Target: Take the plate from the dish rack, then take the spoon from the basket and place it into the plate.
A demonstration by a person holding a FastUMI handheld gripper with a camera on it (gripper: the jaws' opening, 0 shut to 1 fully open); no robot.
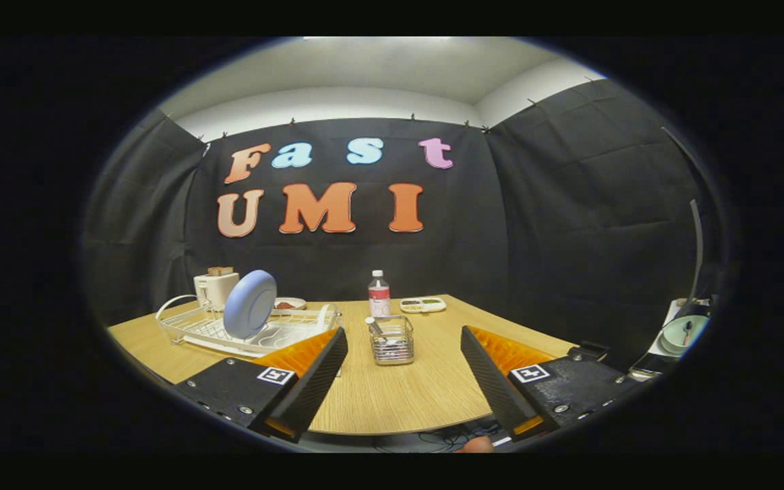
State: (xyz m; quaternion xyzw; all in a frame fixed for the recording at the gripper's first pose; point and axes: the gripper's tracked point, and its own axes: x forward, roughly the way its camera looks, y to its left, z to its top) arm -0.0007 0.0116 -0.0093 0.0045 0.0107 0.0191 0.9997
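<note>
A pale blue plate stands on edge in the white wire dish rack, beyond my left finger. A small wire basket sits on the wooden table, just ahead of the gap between my fingers. A spoon with a white handle end leans inside it. My gripper is open, held back from the table's near edge, with nothing between its fingers.
A toaster stands behind the rack, with a small dish beside it. A plastic bottle and a flat tray sit at the table's far side. Off to the right lie stacked green plates.
</note>
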